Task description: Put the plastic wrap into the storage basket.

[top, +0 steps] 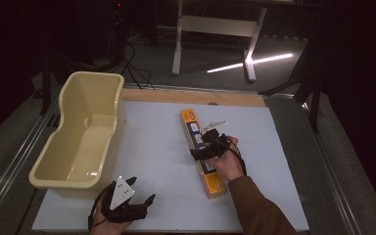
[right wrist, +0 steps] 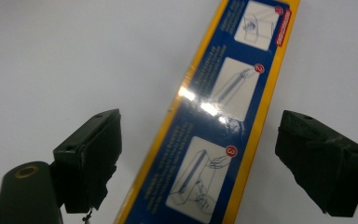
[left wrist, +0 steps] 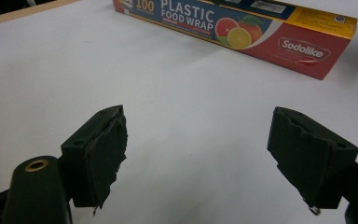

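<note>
From the high view, a long plastic food wrap box [top: 201,152] lies at the middle of the white table [top: 156,147], running from far to near, with the right gripper [top: 210,147] poised over its middle and a cream plastic tub [top: 81,132] standing at the table's left edge. The left gripper [top: 127,200] rests near the tub's near corner, well apart from the box.

From the left gripper view, its jaws stand spread over bare table, nothing between them; the box [left wrist: 242,32] lies far off to the right, its red printed side facing the camera.

From the right gripper view, the jaws stand spread on either side of the box [right wrist: 223,116], clear of both long edges (the pads touch nothing yet). A sound grip likely calls for lowering squarely so that each pad meets a long side, and closing near the box's midpoint, lest one end sag or swing when lifted.
</note>
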